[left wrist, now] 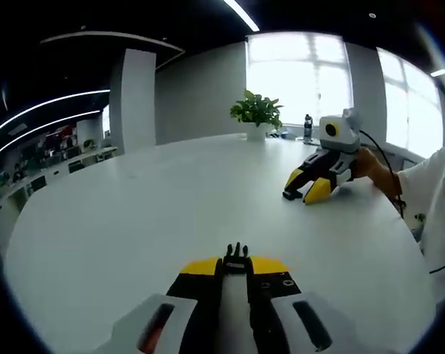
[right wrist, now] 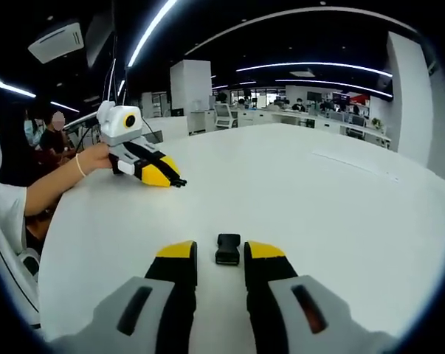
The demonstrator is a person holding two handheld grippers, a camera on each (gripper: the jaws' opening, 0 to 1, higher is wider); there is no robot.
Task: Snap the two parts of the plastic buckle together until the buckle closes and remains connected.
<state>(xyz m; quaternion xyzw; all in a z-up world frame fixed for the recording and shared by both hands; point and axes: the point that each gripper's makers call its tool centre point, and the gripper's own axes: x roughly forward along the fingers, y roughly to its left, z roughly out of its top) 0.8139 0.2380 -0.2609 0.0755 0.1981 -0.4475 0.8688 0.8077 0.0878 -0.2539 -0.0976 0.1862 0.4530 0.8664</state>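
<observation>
**Two buckle halves, one held, one lying free**

There are two black plastic buckle parts. The pronged black buckle part is pinched between the narrow jaws of the left gripper, low over the round white table. The black socket buckle part lies flat on the table, just before the tips of the right gripper, whose jaws stand apart and hold nothing. One green potted plant and one dark bottle stand far off near the window, blocking nothing.
</observation>
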